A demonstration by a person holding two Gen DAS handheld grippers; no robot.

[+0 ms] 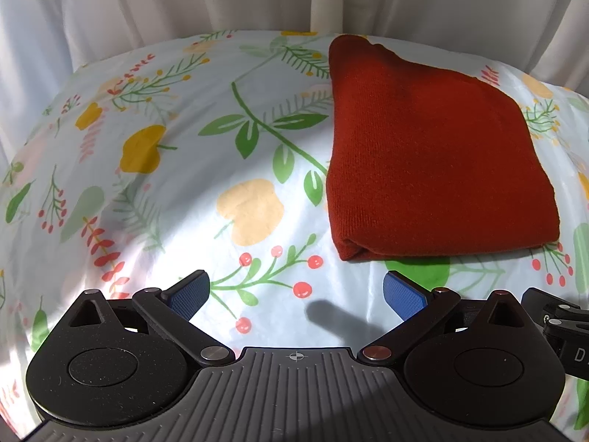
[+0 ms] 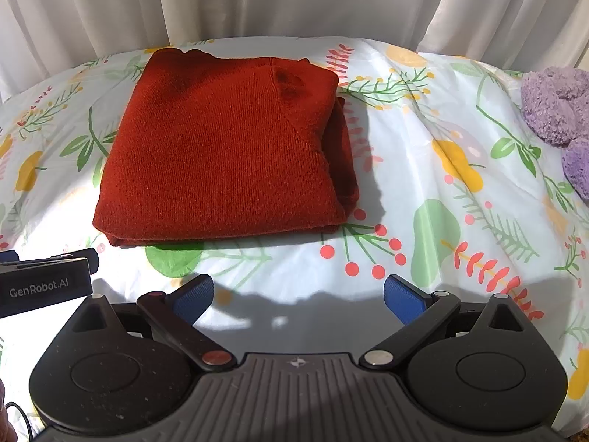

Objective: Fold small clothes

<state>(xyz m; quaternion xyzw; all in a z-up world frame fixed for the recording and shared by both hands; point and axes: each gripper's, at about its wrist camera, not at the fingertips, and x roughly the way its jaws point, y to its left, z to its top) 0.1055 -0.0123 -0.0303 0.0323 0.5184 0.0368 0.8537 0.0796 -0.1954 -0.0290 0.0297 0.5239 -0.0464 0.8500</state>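
A rust-red knit garment (image 1: 434, 154) lies folded into a neat rectangle on the floral tablecloth (image 1: 184, 154). It also shows in the right wrist view (image 2: 228, 147), with a sleeve edge tucked along its right side. My left gripper (image 1: 296, 294) is open and empty, held in front of the garment's near left corner, apart from it. My right gripper (image 2: 298, 296) is open and empty, held in front of the garment's near right part. The left gripper's body (image 2: 44, 283) shows at the left edge of the right wrist view.
A fluffy purple garment (image 2: 563, 118) lies at the right edge of the table. White curtains (image 2: 294, 0) hang behind the table's far edge. The floral cloth (image 2: 460, 202) is wrinkled to the right of the folded garment.
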